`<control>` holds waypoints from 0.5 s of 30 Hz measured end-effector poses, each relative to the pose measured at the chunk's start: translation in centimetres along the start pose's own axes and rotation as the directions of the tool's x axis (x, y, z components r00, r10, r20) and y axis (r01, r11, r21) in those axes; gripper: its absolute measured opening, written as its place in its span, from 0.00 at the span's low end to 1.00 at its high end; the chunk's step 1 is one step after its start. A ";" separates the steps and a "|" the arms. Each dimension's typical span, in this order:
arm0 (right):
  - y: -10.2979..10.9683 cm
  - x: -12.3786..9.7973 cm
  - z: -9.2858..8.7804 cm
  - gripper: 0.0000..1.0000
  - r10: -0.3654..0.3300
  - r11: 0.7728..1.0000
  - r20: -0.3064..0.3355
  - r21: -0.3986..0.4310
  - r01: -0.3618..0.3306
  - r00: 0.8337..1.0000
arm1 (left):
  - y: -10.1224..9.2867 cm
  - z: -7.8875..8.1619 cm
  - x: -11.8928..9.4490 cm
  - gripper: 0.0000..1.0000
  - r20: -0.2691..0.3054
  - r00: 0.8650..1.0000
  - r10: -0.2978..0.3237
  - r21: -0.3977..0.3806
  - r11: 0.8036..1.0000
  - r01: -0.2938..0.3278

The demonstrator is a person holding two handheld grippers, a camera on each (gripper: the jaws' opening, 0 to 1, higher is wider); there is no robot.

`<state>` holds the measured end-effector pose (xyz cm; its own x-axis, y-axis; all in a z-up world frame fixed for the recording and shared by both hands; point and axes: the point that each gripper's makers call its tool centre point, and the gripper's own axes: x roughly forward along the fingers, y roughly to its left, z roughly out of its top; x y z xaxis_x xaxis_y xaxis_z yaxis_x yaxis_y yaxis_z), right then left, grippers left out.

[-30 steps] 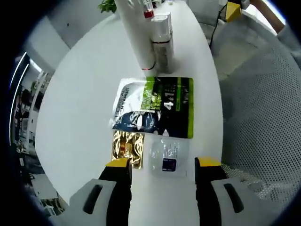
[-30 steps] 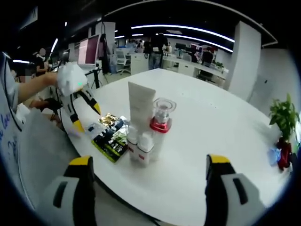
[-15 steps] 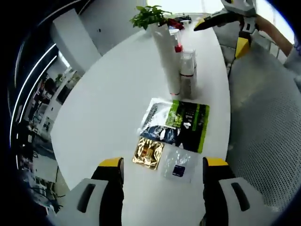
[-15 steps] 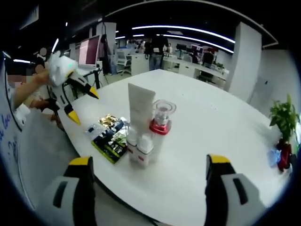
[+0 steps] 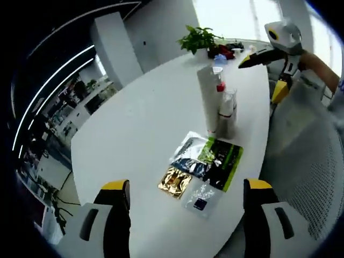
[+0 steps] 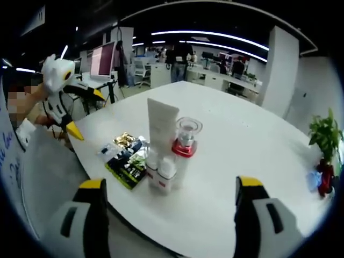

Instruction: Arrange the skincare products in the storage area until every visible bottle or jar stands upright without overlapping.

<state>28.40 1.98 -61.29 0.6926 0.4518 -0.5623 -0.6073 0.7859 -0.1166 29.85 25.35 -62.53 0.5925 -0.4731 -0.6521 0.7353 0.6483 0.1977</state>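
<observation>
Both my grippers, left (image 5: 183, 196) and right (image 6: 168, 196), hold jaws open, empty. Tube (image 6: 160, 126) and bottle (image 6: 184, 145) upright near tabletop (image 6: 242, 156) edge; I'd approach slowly, avoiding sachets (image 5: 207, 158).

Place: an open-plan office.
Table: a large white round-edged meeting table (image 6: 242, 161) stands in the foreground, with grey floor beside it.
Desks: rows of white workstations (image 6: 215, 75) run across the far side, with office chairs (image 6: 141, 67) drawn up near them.
Screens: a monitor (image 6: 102, 58) glows pinkish on a stand at the left.
Lighting: long curved strip lights (image 6: 209, 33) run across a dark ceiling.
People: a few figures (image 6: 180, 58) stand among the far desks.
Greenery: a potted plant (image 6: 325, 141) sits at the table's far edge, near a white pillar (image 6: 277, 70).
</observation>
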 end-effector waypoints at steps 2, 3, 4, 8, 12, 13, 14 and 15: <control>0.0 0.0 0.1 1.00 0.002 1.000 0.004 0.004 -0.002 1.000 | 0.0 0.0 -0.3 0.85 0.016 1.000 0.001 -0.031 1.000 0.000; 0.0 0.0 0.1 1.00 0.000 1.000 0.006 0.004 0.000 1.000 | -0.3 -0.2 -0.5 0.86 0.011 1.000 -0.015 -0.044 0.999 0.015; 0.0 0.0 0.2 1.00 -0.002 1.000 0.006 0.003 0.002 1.000 | -0.5 -0.4 -0.6 0.87 0.008 1.000 -0.025 -0.058 0.998 0.026; 0.0 -0.1 0.0 1.00 -0.002 1.000 -0.002 0.003 0.002 1.000 | -0.2 -0.1 -1.1 0.88 0.048 0.999 0.012 -0.117 0.993 -0.006; 0.0 -0.3 -0.2 1.00 -0.008 1.000 -0.003 0.010 0.008 1.000 | 0.3 0.4 -1.8 0.90 0.092 0.995 0.049 -0.174 0.984 -0.032; 0.0 -0.3 -0.3 1.00 -0.009 1.000 -0.003 0.012 0.009 1.000 | 0.4 0.6 -1.9 0.90 0.111 0.992 0.062 -0.195 0.980 -0.040; 0.1 -0.3 -0.3 1.00 -0.007 1.000 -0.004 0.015 0.007 1.000 | 0.5 0.7 -2.0 0.91 0.118 0.991 0.068 -0.187 0.981 -0.045; 0.1 -0.3 -0.4 1.00 -0.005 1.000 -0.005 0.018 0.005 1.000 | 0.5 0.7 -2.2 0.92 0.125 0.989 0.078 -0.171 0.984 -0.056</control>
<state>27.95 1.77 -61.43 0.6933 0.4458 -0.5662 -0.5971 0.7953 -0.1048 29.14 26.24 -60.50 0.6844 -0.4917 -0.5384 0.6338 0.7662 0.1059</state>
